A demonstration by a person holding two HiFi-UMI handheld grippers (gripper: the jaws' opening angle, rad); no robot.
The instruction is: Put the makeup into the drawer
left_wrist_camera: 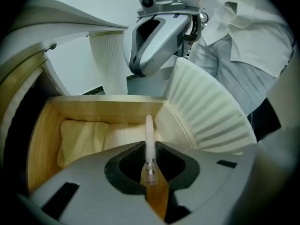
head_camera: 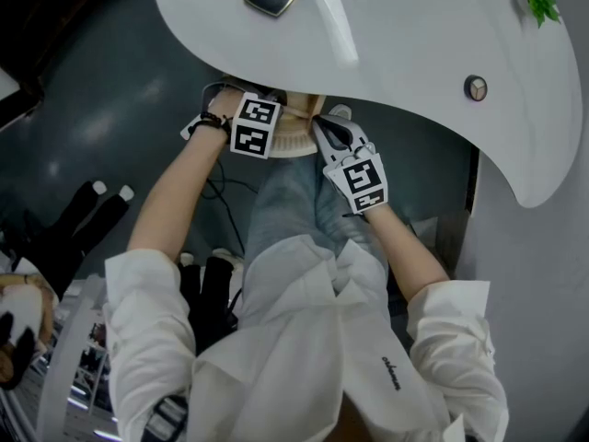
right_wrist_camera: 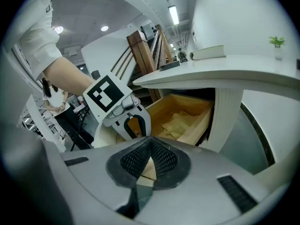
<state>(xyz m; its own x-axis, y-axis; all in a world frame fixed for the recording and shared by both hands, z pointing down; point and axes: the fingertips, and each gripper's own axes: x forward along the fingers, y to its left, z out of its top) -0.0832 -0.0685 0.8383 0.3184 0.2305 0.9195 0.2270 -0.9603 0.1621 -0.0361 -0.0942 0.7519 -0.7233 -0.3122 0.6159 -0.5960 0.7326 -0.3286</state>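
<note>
The left gripper point(left_wrist_camera: 151, 170) has its fingers point(left_wrist_camera: 121, 168) clamped on the makeup, a thin white stick point(left_wrist_camera: 149, 135). They pinch it near its lower end, so most of its length juts forward along the fingers and down toward the open drawer point(left_wrist_camera: 42, 139). The tip appears to hang over the middle of the wooden box, above the edge of the yellow cloth point(left_wrist_camera: 82, 137) lying on the bottom. I cannot tell whether it touches anything.

The step in hand looks like the placing itself. To do it well:

- **Lower before letting go.** Bring the stick down until it is close to the cloth. A round stick let go from height would likely bounce or roll.
- **Lay it flat.** Tip the gripper so the stick lies nearly level along the cloth instead of standing on its end.
- **Mind the front.** The ribbed white drawer front point(left_wrist_camera: 211, 118) curves in just to the right of the stick, so stay toward the cloth side.
- **Open gently.** Part the fingers only a little, then lift straight out.

The right gripper point(right_wrist_camera: 149, 156) hovers just above that ribbed front with its fingers point(right_wrist_camera: 133, 158) pressed together on nothing that I can see. It should stay back from the opening until the drawer needs pushing in. Beyond, the white worktop point(head_camera: 396, 35) overhangs the drawer, so the way out is toward the person, not upward.
</note>
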